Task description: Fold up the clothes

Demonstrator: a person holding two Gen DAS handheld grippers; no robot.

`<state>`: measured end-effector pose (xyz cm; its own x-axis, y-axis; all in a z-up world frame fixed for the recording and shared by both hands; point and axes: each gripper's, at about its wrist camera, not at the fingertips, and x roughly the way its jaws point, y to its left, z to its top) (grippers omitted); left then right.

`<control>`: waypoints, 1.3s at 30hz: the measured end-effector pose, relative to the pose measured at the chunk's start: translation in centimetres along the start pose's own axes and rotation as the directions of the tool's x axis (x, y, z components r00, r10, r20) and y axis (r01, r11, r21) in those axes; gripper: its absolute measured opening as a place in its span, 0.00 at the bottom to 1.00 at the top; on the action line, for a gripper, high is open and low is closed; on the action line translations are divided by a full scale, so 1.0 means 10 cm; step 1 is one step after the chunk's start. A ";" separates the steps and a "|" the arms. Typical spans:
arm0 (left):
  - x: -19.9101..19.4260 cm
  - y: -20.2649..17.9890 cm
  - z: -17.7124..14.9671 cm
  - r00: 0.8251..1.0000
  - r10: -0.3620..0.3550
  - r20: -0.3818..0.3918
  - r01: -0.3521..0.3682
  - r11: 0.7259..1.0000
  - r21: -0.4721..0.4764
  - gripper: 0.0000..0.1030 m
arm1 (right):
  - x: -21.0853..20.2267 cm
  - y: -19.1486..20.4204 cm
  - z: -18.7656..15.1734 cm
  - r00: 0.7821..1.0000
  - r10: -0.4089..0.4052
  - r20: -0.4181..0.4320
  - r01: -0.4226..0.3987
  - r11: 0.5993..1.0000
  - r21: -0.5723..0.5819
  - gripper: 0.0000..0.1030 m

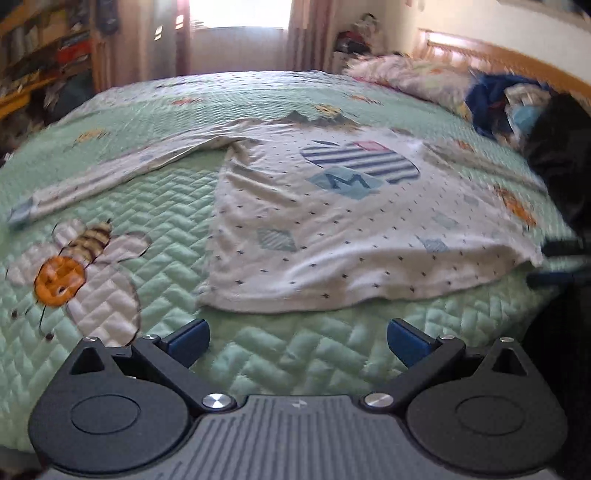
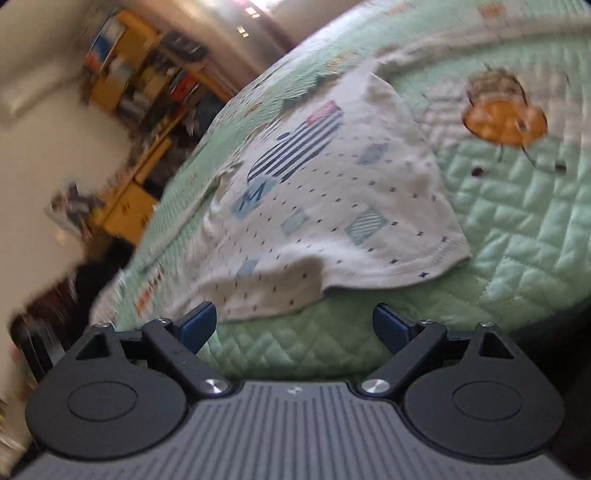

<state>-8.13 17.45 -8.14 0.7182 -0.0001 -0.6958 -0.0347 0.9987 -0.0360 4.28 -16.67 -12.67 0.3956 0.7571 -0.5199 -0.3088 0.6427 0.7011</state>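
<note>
I am looking across a bed covered by a mint-green quilted bedspread with a stitched bee on it. At its far side a bright window sits between pink curtains, with a cluttered wooden bookshelf along the wall and a wooden headboard by a patterned pillow. A heap of blue and dark clothes lies next to that pillow. The white long-sleeved shirt with a striped apple print lies spread flat on the bedspread, one sleeve stretched sideways. My left hand-held gripper is spread wide just short of its hem, holding nothing. My right hand-held gripper is likewise spread and empty at the hem's other corner.
</note>
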 end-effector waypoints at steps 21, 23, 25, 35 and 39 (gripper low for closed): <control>0.22 0.17 0.75 0.998 -0.019 0.062 0.030 0.982 -0.187 0.99 | 0.12 -0.21 0.68 0.980 0.034 0.194 -0.099 0.938 0.334 0.89; 0.14 0.12 0.68 0.996 -0.060 0.071 0.072 0.983 -0.170 0.99 | 0.12 -0.22 0.66 0.986 0.009 0.167 -0.069 0.934 0.351 0.89; 0.05 0.03 0.54 0.994 -0.083 0.072 0.091 0.988 -0.124 0.99 | 0.04 -0.13 0.55 0.988 0.042 0.149 -0.086 0.948 0.305 0.89; 0.03 -0.05 0.28 0.993 -0.112 0.029 0.115 0.983 -0.145 0.99 | 0.49 -0.05 0.19 0.983 0.181 -0.001 -0.171 0.929 0.328 0.89; -0.07 -0.13 0.29 0.989 -0.135 0.061 0.141 0.984 -0.106 0.99 | 0.54 0.19 0.46 0.974 0.227 0.024 -0.224 0.928 0.299 0.77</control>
<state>-6.56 16.30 -5.56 0.7576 -0.1317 -0.6394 -0.0068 0.9778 -0.2094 9.83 -11.90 -11.86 0.3362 0.8802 -0.3351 -0.1163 0.3918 0.9127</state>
